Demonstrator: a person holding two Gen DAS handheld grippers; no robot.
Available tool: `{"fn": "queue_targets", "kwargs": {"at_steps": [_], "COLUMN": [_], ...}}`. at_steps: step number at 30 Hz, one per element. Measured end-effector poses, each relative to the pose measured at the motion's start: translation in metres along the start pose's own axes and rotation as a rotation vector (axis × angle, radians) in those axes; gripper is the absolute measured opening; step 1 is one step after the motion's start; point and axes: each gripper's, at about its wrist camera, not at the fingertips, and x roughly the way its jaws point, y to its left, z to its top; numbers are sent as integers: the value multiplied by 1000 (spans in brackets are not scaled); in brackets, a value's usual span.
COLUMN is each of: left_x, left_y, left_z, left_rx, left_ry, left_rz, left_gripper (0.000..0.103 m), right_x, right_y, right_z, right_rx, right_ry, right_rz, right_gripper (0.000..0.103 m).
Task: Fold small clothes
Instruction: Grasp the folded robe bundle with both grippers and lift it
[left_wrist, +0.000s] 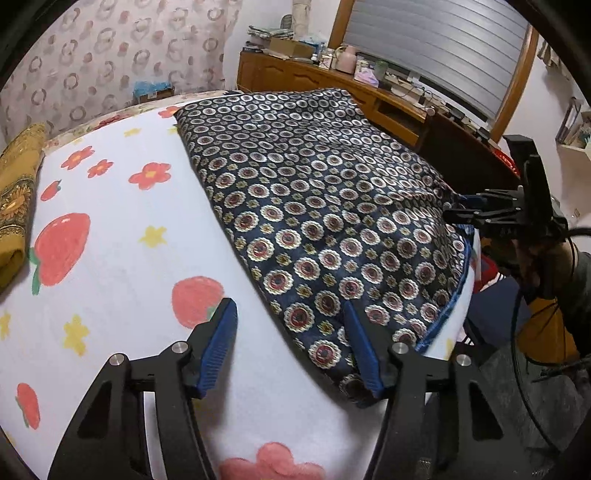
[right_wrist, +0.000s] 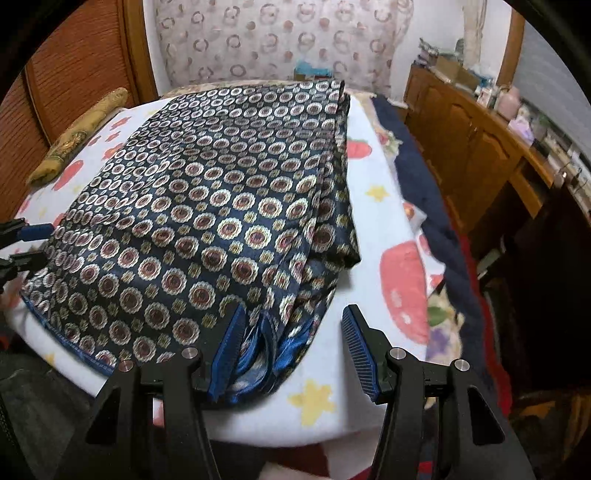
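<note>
Two grippers sit open at the near corners of the cloth (right_wrist: 207, 206), which lies folded on the blanket (left_wrist: 122, 258): the left gripper (left_wrist: 290, 347) at its near left corner, the right gripper (right_wrist: 293, 349) over the loose blue hems near right, neither holding anything. To fold well, each should probably bite through every layer at its corner before lifting. Both corners should then rise level and go to the far edge, or the slippery layers may slide apart.
</note>
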Motion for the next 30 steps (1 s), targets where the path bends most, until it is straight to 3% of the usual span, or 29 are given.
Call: {"fn": "queue_targets", "kwargs": {"at_steps": [3,10,14,18,22,30], "left_x": [-1,-4,-5,-25,-39,-39], "left_y": [-4,-9,-9,-9,-11,12], "left_z": [-3,-10,-7,1,21,95], "left_rx": [8,9,11,5,5,-26], "left_ry": [4,23,15,-97,-161,-301], "left_rz": [-6,-41,-58,-27,-16,45], "left_gripper": [48,21,5,2,2,2], "right_x": [1,-7,-8,-22,-48,-61], "right_y": [6,15,7,-5,-15,-30], "right_z": [-1,-9,-9,-10,2,62], "right_rx": [-14,-54,-6,17,56,115], "right_ry": [-2,-7,-27,-98,-199,-413], "right_rz": [13,53,124,172,210,228], "right_gripper": [55,12,5,4,3,3]}}
